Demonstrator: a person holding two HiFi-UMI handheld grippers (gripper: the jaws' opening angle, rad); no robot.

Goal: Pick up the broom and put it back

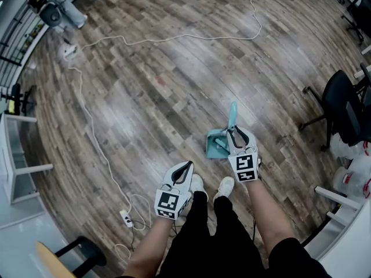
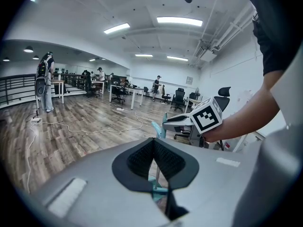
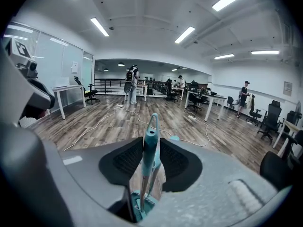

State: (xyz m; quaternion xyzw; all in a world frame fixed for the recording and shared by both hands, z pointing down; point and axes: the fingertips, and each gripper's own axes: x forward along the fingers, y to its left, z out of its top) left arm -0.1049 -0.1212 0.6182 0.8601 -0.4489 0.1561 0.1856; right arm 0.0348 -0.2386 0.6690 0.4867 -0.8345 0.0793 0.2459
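Broom point(image 3: 149, 150) stands nearly upright on the wooden floor point(image 1: 145, 97) just in front of the person's feet. Its lower end drops into a teal dustpan point(image 1: 215, 148), and its teal grip rises between the jaws of the right gripper point(image 3: 151, 140). Those jaws stand partly apart. The grip leans against 1 pad, a sliver of gap shows at the other, and so the handle is bracketed rather than pinched. The left gripper point(image 2: 154, 141) hangs lower and off to the side, near but clear of the broom, with its 2 pads meeting at the tips and nothing between them. The broom looks light. It has a stiff, smooth plastic grip with a hanging loop at the top and a much thinner metal shaft below. Being long, it would likely pivot and swing about any single pinch point, and the smooth plastic could slip or twist under a weak squeeze. The thick teal grip just under the loop seems the best place to take hold, since the ribbed pads get the most surface there. The thin shaft would probably roll between them. Whether the dustpan would lift along with the broom cannot be told.
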